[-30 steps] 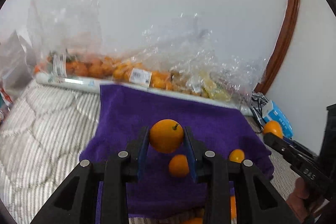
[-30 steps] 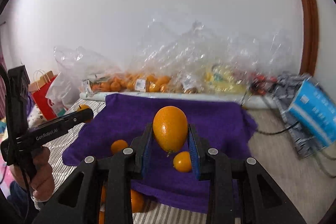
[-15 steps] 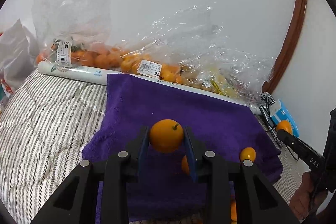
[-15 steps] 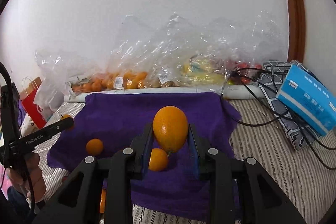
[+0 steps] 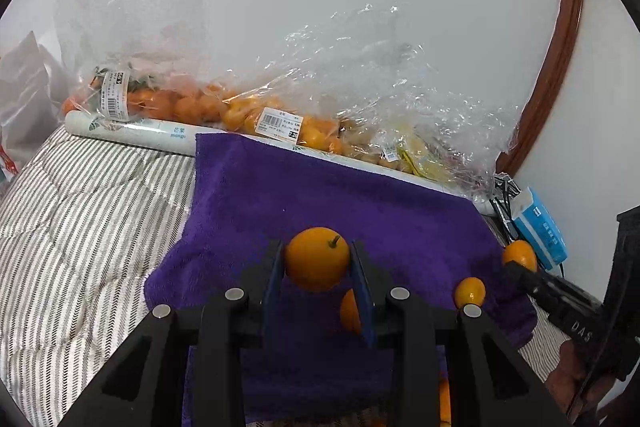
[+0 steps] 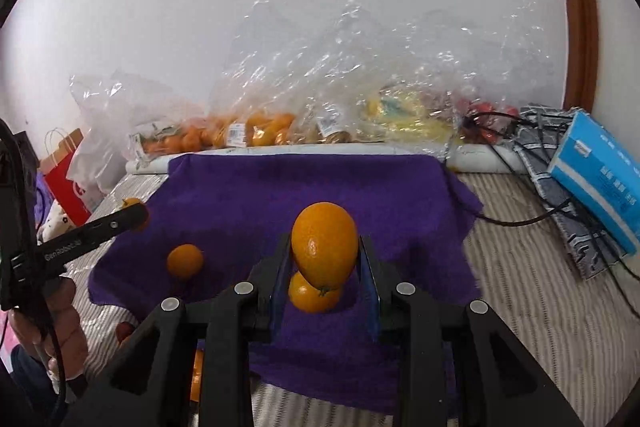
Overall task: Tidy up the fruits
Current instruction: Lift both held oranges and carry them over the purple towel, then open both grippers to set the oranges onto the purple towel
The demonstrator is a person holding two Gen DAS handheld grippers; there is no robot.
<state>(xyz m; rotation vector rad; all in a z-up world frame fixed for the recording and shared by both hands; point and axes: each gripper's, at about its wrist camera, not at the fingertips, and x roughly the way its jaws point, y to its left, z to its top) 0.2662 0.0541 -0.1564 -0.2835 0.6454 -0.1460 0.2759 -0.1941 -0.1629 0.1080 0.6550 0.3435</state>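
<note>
My left gripper is shut on a round orange with a short stem, held above the purple towel. My right gripper is shut on a larger oval orange, also above the towel. Loose small oranges lie on the towel: one at the left, one just under the held orange. In the left wrist view two lie on the towel. The right gripper shows at the right of the left view with its orange.
Clear plastic bags of oranges and other fruit line the wall behind a white roll. A blue tissue pack and black cables lie right. A red paper bag stands left. Striped bedding surrounds the towel.
Both grippers, each still holding its orange, have pulled back and tilted so more of the towel and bedding shows. The loose oranges appear shifted in view.
</note>
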